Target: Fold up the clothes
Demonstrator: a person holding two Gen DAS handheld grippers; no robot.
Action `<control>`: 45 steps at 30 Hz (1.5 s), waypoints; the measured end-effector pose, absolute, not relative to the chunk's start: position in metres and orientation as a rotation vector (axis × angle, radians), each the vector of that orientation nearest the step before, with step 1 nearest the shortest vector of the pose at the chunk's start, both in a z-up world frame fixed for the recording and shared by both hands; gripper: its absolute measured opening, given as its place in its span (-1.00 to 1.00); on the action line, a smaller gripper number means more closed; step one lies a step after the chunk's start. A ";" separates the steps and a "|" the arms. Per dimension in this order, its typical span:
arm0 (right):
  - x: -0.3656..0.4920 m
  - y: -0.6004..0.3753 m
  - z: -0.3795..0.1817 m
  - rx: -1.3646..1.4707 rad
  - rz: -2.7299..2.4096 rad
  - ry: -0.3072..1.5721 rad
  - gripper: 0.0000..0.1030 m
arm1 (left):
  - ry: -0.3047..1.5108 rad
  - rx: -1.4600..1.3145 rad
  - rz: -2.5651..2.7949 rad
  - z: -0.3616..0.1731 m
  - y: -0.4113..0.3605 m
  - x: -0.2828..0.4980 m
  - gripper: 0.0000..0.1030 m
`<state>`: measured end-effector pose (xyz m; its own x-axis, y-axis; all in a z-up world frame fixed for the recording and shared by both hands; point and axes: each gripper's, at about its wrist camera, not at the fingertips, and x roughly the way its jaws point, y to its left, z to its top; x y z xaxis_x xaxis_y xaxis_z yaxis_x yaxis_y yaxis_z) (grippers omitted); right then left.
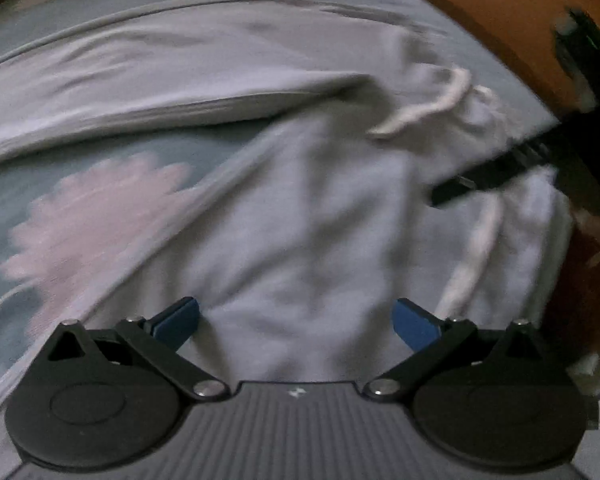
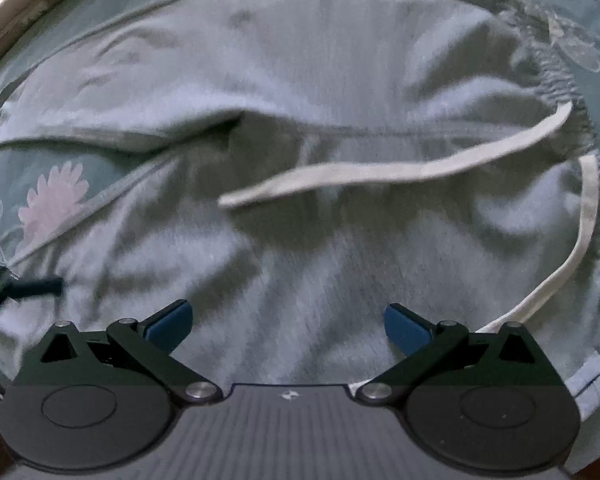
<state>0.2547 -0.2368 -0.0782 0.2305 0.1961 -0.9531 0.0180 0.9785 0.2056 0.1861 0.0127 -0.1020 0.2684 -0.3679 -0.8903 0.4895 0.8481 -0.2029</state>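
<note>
A pale grey-lilac pair of drawstring trousers (image 1: 300, 220) (image 2: 300, 80) lies crumpled on a flowered bedsheet. Its white drawstring (image 2: 380, 172) trails across the cloth and loops down the right side by the gathered waistband (image 2: 572, 92). My left gripper (image 1: 296, 324) hovers open just over the fabric, blue pads wide apart, nothing between them. My right gripper (image 2: 288, 324) is open as well, above the cloth near the waistband. In the left wrist view the right gripper (image 1: 500, 172) shows as a dark blurred shape at the right. The left gripper's tip (image 2: 24, 284) shows at the left edge of the right wrist view.
The teal bedsheet (image 1: 60, 184) carries a pink flower print (image 1: 92, 216) (image 2: 52, 200). An orange-brown wooden surface (image 1: 500, 8) runs beyond the bed's far right edge. A pale bed frame edge (image 2: 4, 20) curves at the upper left.
</note>
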 end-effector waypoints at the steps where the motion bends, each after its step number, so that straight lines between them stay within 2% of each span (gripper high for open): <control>1: 0.253 -0.237 -0.081 0.185 0.126 1.335 1.00 | 1.170 0.123 -0.535 -0.101 0.023 0.187 0.98; 6: 0.247 -0.235 -0.088 0.139 0.133 1.329 1.00 | 1.166 0.067 -0.402 -0.086 0.061 0.188 0.98; 13: 0.239 -0.217 -0.093 -0.013 0.134 1.309 1.00 | 1.180 -0.006 -0.464 -0.092 0.028 0.168 0.98; 21: 0.235 -0.221 -0.093 -0.038 0.165 1.290 1.00 | 1.109 0.088 -0.301 -0.106 0.048 0.182 0.98; 25: 0.234 -0.222 -0.093 -0.045 0.170 1.284 1.00 | 1.090 0.015 -0.200 -0.088 0.078 0.192 0.98; 30: 0.233 -0.222 -0.092 -0.049 0.171 1.287 1.00 | 1.089 -0.041 -0.165 -0.078 0.075 0.163 0.98; 37: 0.232 -0.219 -0.092 -0.057 0.167 1.276 1.00 | 1.144 -0.088 -0.117 -0.108 0.069 0.146 0.98; 45: 0.232 -0.221 -0.095 -0.062 0.169 1.265 1.00 | 1.116 -0.093 0.034 -0.100 0.112 0.144 0.98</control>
<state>0.2322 -0.2208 -0.0947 0.2909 0.0926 -0.9523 -0.1613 0.9858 0.0466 0.1444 0.1122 -0.1001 0.4390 -0.0193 -0.8983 -0.0745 0.9956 -0.0577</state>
